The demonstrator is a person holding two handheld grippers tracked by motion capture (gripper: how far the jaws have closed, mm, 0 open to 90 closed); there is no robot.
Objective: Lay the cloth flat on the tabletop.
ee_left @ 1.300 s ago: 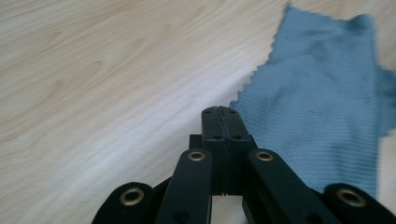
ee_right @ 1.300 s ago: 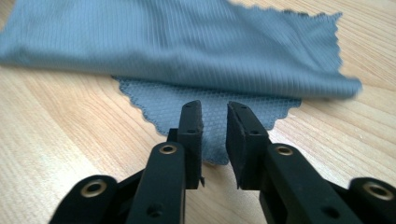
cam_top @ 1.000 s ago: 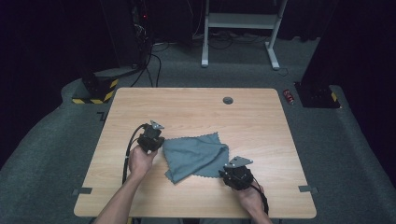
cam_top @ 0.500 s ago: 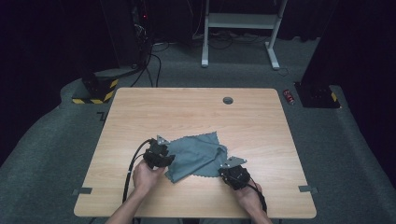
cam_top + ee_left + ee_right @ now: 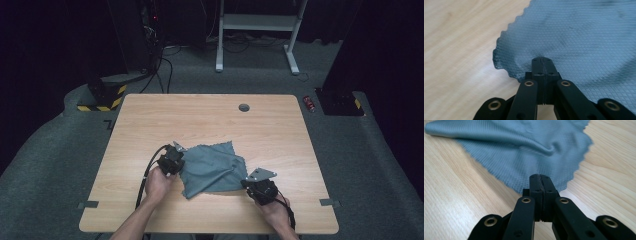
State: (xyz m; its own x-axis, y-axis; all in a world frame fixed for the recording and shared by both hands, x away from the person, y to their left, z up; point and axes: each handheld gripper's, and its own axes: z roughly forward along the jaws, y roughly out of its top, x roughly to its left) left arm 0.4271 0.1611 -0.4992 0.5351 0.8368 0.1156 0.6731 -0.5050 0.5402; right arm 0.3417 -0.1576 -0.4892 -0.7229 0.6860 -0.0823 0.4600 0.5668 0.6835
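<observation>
A grey-blue cloth lies rumpled on the wooden table, near its front middle. My left gripper is at the cloth's left edge. In the left gripper view its jaws have just closed, and the cloth puckers toward the tips of that gripper, pinched at the scalloped edge. My right gripper is at the cloth's near right corner. In the right gripper view that gripper is pressed shut where the cloth edge runs in under its tips.
A round cable hole sits near the table's far edge. On the carpet beyond the right corner lies a small red can. A white desk frame and a yellow-black striped base stand behind the table.
My left gripper has moved right and nearer, onto the cloth's left edge. The cloth's left side has bunched. The right gripper has shifted slightly at the cloth's corner.
</observation>
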